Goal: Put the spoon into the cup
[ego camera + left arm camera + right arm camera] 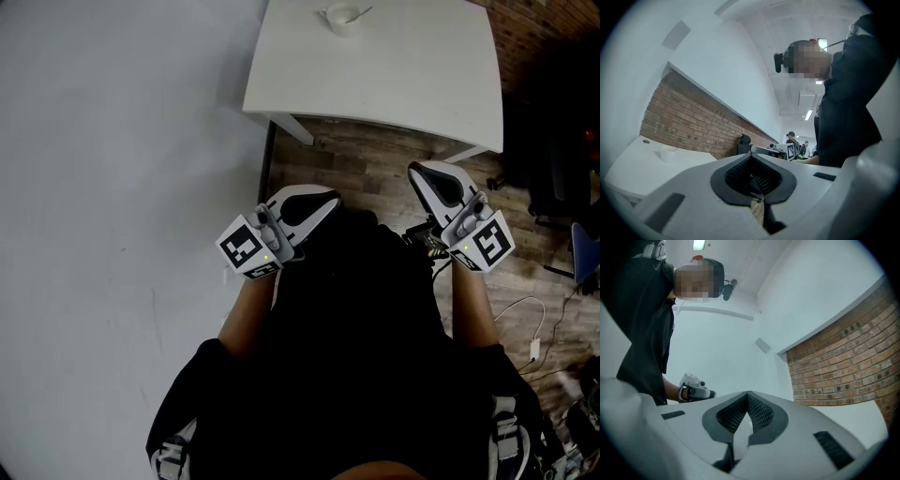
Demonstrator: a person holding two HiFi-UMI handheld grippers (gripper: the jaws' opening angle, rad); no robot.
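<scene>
A small white cup (341, 17) stands at the far edge of the white table (394, 75), and a spoon (360, 13) rests in it with its handle leaning out to the right. The left gripper view shows the cup (668, 152) far off on the table. Both grippers are held close to the person's body, well short of the table and pointing level. My left gripper (323, 202) has its jaws together with nothing between them (757, 198). My right gripper (422, 173) is likewise shut and empty (740, 437).
A white wall fills the left of the head view, wooden floor (375, 169) lies below the table, and a brick wall (525, 37) runs behind it. Cables (530, 328) trail on the floor at right. People stand in the far background (791, 140).
</scene>
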